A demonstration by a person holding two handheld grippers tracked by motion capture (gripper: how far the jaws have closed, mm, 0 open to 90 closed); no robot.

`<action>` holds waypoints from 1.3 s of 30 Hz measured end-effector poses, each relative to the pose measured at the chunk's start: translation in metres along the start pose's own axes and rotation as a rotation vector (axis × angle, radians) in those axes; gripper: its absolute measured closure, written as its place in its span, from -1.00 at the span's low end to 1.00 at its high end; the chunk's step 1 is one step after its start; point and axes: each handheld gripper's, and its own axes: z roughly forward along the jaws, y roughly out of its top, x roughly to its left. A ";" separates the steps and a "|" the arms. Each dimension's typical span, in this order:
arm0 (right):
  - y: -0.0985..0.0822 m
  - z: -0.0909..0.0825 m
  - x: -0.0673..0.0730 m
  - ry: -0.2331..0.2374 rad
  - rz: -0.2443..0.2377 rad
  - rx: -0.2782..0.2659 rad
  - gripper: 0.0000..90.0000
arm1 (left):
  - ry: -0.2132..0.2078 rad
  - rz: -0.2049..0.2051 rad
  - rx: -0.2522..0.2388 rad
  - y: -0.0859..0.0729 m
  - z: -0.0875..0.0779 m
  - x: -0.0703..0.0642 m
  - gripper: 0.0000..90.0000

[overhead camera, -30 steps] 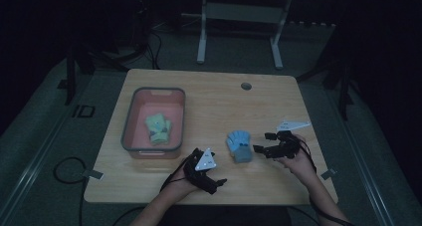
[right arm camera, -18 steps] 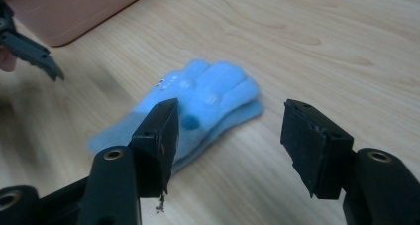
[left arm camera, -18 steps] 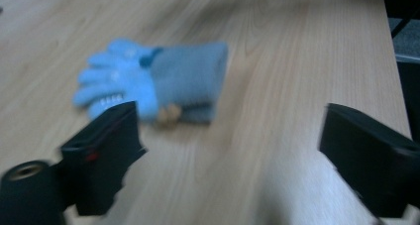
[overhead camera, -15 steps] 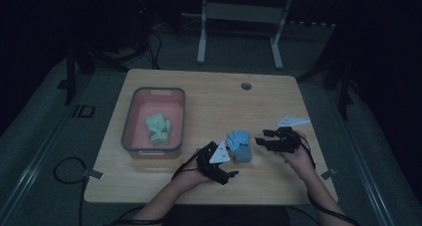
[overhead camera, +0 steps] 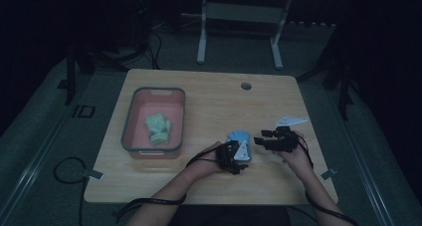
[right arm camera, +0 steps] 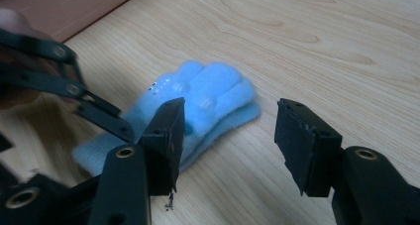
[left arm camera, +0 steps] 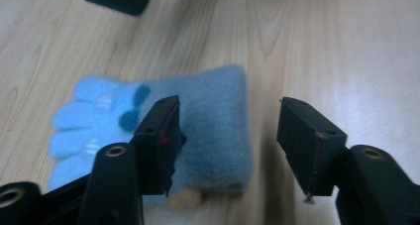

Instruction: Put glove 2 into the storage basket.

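Clearly the left gripper (left arm camera: 228,145) had been closing beside the blue glove (overhead camera: 239,142), at the tray's (overhead camera: 130,126) four o'clock, jaws apart, nothing pinched; it risked sliding the glove.

Pale wooden table (overhead camera: 209,94) bearing a pink bin (overhead camera: 130,121) and a blue glove (overhead camera: 239,137).

Dim recording lab, lone wooden table (overhead camera: 209,94), metal stand legs (overhead camera: 239,32), floor cables (overhead camera: 67,169), taped markers (overhead camera: 93,174)
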 end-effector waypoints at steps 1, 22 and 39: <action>0.000 0.000 0.000 -0.004 0.000 -0.001 0.01 | 0.003 0.000 0.011 -0.001 0.002 0.000 0.01; -0.001 0.050 0.001 -0.025 0.105 0.084 -0.12 | 0.010 -0.017 0.007 -0.008 0.003 0.003 0.62; -0.005 0.068 0.023 0.041 0.085 0.096 0.38 | -0.030 -0.059 -0.011 -0.013 0.002 0.008 0.66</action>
